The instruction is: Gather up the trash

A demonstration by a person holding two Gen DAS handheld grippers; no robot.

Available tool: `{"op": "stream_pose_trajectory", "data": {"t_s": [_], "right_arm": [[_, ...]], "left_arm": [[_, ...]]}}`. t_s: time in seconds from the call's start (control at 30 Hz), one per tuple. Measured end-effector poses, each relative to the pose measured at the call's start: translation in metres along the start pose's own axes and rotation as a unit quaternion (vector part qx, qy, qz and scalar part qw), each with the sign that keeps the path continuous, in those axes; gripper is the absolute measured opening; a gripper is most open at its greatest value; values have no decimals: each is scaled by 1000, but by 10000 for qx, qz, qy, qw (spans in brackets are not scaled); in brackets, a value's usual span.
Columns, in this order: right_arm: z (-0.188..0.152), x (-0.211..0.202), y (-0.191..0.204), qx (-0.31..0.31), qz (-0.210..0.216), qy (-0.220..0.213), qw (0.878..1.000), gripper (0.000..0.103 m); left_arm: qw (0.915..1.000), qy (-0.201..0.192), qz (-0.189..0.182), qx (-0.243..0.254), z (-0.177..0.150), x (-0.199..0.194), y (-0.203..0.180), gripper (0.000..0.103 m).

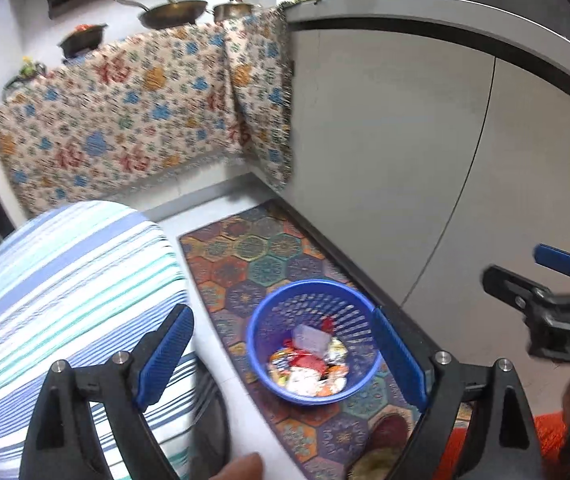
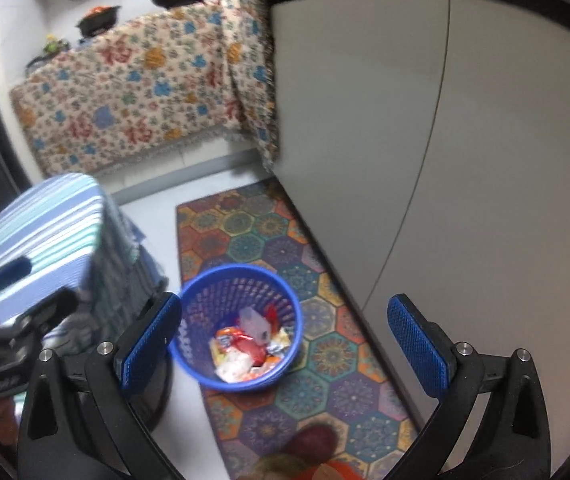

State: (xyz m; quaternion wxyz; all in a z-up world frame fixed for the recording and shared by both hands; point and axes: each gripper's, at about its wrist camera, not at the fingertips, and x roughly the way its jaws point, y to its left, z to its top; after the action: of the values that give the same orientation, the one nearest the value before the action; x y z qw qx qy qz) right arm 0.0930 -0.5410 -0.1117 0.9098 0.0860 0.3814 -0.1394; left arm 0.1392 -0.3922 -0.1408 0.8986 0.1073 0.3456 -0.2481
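A blue plastic basket (image 1: 347, 296) stands on the patterned floor mat (image 1: 253, 256). It holds several crumpled wrappers (image 1: 309, 364). My left gripper (image 1: 281, 356) is open and empty, held high above the basket. My right gripper (image 2: 285, 344) is open and empty too, above the same basket (image 2: 261, 276) with its wrappers (image 2: 245, 348). The right gripper also shows at the right edge of the left wrist view (image 1: 525, 276). The left gripper shows at the left edge of the right wrist view (image 2: 25, 284).
A table with a striped cloth (image 1: 65, 280) stands left of the mat. Grey cabinet fronts (image 1: 405, 160) run along the right. A flowered cloth (image 1: 133, 120) hangs over the far counter, with pans (image 1: 173, 10) on top.
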Motion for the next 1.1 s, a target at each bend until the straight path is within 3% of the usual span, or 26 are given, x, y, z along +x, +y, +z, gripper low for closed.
{"op": "stream_pose_trajectory", "data": {"t_s": [0.17,0.47,0.57,0.73,1.1], "right_arm": [[-21,-29,8,244,122,-52,9996,103],[-54,-57,22,402,189,427,9981,103],[-57,-69,27,350,167,454,9982,103],[-57,-87,39,208,189,372,9989,103],[-61,-99,53,89,286,334,9990,103]], "left_arm": [[9999,77,124,38,-11,-34,2,92],[9989,426,-96,-168,-24,-64,19,92],[9984,422,-227,-296,-25,-74,24,92],[9994,283,-6,-201,-24,-90,24,92],[9990,296,-3,-322,-23,-100,31,92]]}}
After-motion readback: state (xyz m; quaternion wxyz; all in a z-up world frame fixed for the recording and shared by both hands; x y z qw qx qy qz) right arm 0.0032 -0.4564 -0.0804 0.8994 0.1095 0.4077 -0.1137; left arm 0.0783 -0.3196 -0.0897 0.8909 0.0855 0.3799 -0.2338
